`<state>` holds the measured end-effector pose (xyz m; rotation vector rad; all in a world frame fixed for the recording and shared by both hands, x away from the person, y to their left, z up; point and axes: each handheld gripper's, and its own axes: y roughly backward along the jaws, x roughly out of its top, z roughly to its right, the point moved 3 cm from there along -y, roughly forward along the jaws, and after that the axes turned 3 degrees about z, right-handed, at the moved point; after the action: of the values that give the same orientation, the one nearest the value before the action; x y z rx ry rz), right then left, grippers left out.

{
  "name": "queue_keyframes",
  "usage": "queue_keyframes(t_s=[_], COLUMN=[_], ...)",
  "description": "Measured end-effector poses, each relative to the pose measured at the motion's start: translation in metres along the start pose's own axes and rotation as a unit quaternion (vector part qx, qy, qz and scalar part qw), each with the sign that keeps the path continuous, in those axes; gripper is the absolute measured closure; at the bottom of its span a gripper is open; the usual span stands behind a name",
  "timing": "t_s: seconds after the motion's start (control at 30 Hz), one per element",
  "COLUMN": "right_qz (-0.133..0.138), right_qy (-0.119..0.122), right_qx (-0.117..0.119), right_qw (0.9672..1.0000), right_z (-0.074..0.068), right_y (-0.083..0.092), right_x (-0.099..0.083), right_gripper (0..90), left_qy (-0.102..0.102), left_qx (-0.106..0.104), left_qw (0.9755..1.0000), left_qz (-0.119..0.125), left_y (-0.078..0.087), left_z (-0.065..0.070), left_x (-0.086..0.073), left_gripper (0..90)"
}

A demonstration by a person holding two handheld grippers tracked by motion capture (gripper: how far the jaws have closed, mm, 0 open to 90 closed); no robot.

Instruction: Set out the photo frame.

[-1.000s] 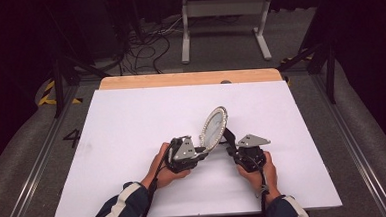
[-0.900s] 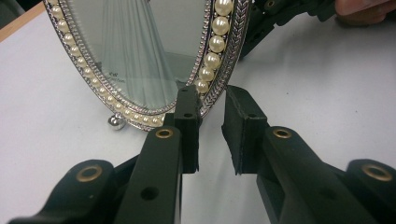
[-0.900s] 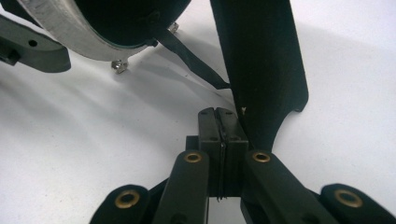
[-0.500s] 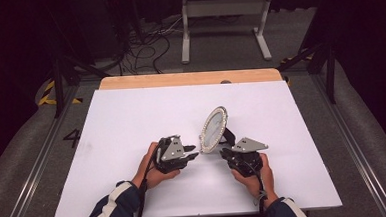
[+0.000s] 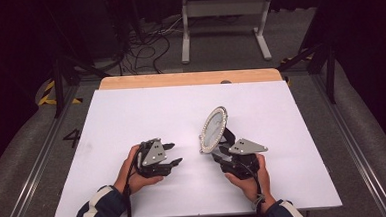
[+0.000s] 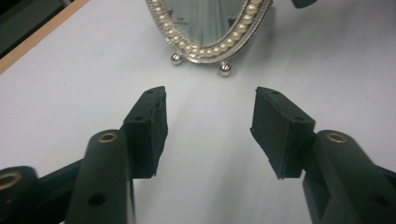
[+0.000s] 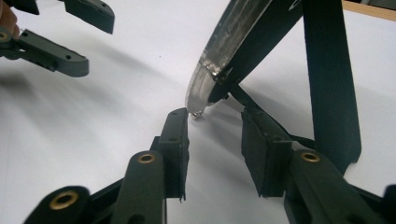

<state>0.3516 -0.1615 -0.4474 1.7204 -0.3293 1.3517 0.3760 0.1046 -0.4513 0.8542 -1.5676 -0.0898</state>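
Left tool (image 5: 175, 154) withdrawn from mirror (image 5: 213, 129)

Jaws parted, just been opening, nothing between; mirror (image 7: 219, 60) leaning on its black stand (image 7: 329, 84) just beyond the tips; left gripper (image 7: 70, 32) farther off, upper left.

Overhead light is falling brightly on the flat white tabletop (image 5: 131, 121), while the floor and room around it are sinking into near-black. The high view is looking slightly soft and grainy. In the gripper views, soft grey shadows are spreading under the oval pearl-rimmed silver standing mirror (image 6: 210, 28), whose glass is reflecting pale light; the near black jaws are blurring.
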Motion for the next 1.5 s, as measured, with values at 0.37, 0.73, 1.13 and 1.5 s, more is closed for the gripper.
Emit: queue_keyframes(t_s=[0.37,0.73,1.13,1.5], right_qz=[0.006,0.016,0.036,0.038], right_qy=[-0.019,-0.050,-0.082,-0.112], right_qx=[-0.008,-0.015,-0.026,-0.037], right_qw=[0.9998,0.9985,0.9956,0.9923], right_z=[-0.004,-0.004,-0.003,0.002], right_y=[-0.009,-0.022,-0.033,-0.041], right_x=[0.007,0.013,0.018,0.018], right_gripper=[47.7,45.1,46.2,57.6], left_qy=[0.026,0.056,0.055,0.053], left_qx=[0.024,0.036,0.040,0.039], left_qw=[0.9991,0.9974,0.9972,0.9970], left_qz=[-0.023,-0.028,-0.033,-0.041], left_y=[0.017,0.033,0.031,0.031], left_z=[-0.001,-0.005,-0.003,0.000], left_x=[-0.022,-0.039,-0.039,-0.041], left_gripper=[21.0,14.9,13.3,13.3])
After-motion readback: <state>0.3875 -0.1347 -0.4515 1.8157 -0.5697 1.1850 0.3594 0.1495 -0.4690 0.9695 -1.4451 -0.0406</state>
